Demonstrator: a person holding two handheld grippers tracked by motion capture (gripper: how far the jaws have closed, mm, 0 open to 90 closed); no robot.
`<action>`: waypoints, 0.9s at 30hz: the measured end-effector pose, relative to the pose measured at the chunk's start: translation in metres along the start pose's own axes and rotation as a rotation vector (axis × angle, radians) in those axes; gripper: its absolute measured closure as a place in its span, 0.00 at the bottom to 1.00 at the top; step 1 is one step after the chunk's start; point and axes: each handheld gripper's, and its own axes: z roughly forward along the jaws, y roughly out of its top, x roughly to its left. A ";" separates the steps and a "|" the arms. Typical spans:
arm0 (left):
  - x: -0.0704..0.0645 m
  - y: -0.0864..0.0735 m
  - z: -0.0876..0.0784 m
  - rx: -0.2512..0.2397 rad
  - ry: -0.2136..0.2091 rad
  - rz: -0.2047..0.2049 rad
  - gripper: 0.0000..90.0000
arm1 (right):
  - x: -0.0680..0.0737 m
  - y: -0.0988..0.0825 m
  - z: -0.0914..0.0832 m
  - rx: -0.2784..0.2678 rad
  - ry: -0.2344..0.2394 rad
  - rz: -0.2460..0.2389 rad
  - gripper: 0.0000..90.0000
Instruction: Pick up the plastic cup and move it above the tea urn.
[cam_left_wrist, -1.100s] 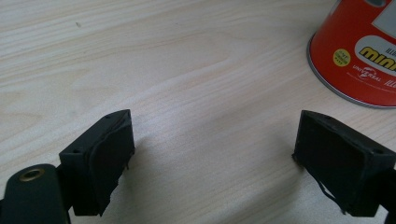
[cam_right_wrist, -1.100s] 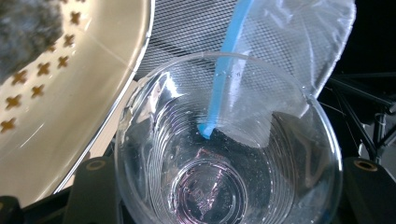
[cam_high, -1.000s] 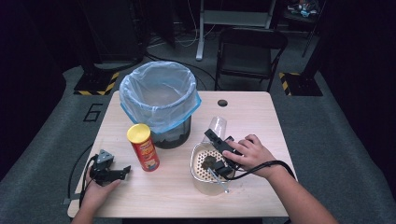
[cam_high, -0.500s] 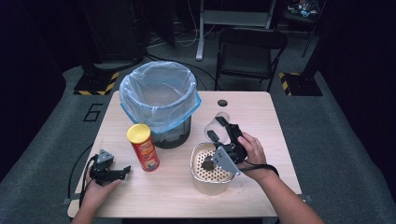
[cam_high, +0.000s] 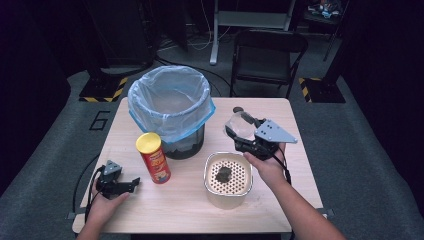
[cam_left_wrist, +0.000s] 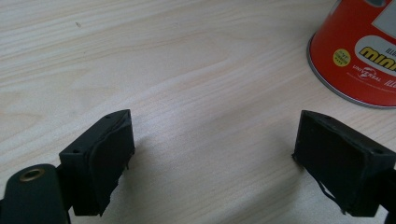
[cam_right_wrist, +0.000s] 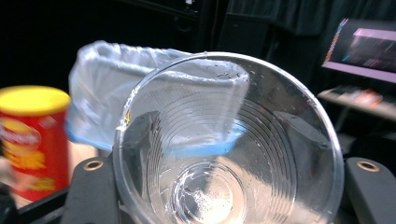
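My right gripper (cam_high: 240, 131) is shut on a clear plastic cup (cam_high: 240, 125), held above the table between the bin and the white container. In the right gripper view the cup (cam_right_wrist: 224, 149) lies on its side with its mouth toward the camera, a jaw on each side of it. My left gripper (cam_high: 127, 184) rests on the table at the front left, open with nothing between its fingers (cam_left_wrist: 100, 158). A red can (cam_high: 154, 157) with a yellow lid stands just right of it; its base (cam_left_wrist: 364, 51) is at the upper right of the left gripper view.
A dark bin lined with a pale blue bag (cam_high: 170, 105) stands at the table's back left. A white container with a perforated insert (cam_high: 227, 180) holding a dark lump sits front centre. A folding chair (cam_high: 267, 55) stands behind the table. A small dark disc (cam_high: 238, 109) lies beside the cup.
My right gripper has lifted the cup from over the white container and swung it up and back toward the bin. The left gripper has stayed put.
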 end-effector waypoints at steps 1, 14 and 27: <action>0.000 0.000 0.000 0.000 0.000 0.000 0.13 | -0.002 0.000 -0.001 -0.002 0.011 0.026 0.37; 0.001 0.001 -0.001 0.011 -0.002 0.006 0.13 | -0.012 0.050 -0.015 0.040 0.062 0.070 0.37; 0.001 0.001 -0.001 0.010 0.002 0.001 0.13 | -0.018 0.080 0.016 0.108 0.093 0.052 0.37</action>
